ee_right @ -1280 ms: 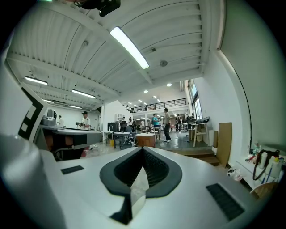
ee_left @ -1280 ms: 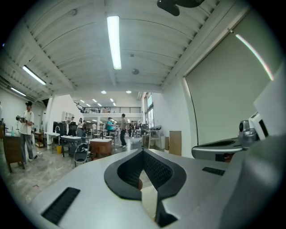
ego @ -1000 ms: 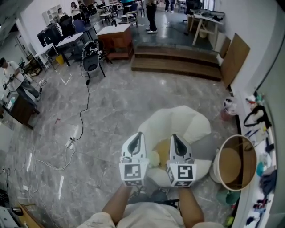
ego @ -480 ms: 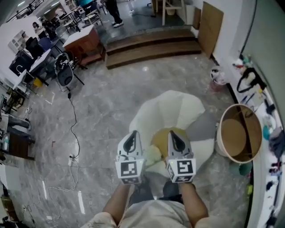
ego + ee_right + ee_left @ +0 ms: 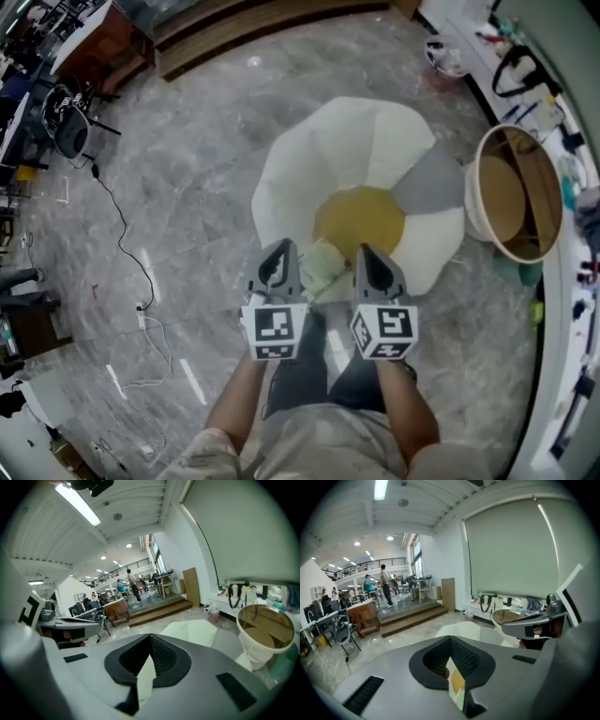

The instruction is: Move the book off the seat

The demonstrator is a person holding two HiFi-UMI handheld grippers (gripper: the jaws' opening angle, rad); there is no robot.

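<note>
Pale greenish book [image 5: 325,270] lying flat on the near edge of the flower-shaped seat [image 5: 328,150], in the gap between the two hand-held grippers: just right of the left hand-held gripper [image 5: 279,251] at its tip, a little further left of the right hand-held gripper [image 5: 367,255]. Held by neither. From above, close beside the left one's tip, contact impossible to judge. Glimpsed in the left gripper view as a pale sliver with yellow above it, beyond jaws pressed together with nothing between them. Same on the right: jaws shut tight on nothing, only white seat beyond them. Yellow centre [image 5: 359,217] of the seat just ahead of both tips, white petals fanning out beyond, one grey petal [image 5: 428,180] ahead and to the right of the right hand-held gripper. Further right of that gripper, a round white tub [image 5: 473,211] with a brown inside, just beside the seat's edge on the grey marble floor [image 5: 187,187]. Far off to the left and ahead of the left hand-held gripper, a black office chair [image 5: 70,131]. Behind both grippers, bare forearms [image 5: 239,403] and the person's legs [image 5: 319,366].
</note>
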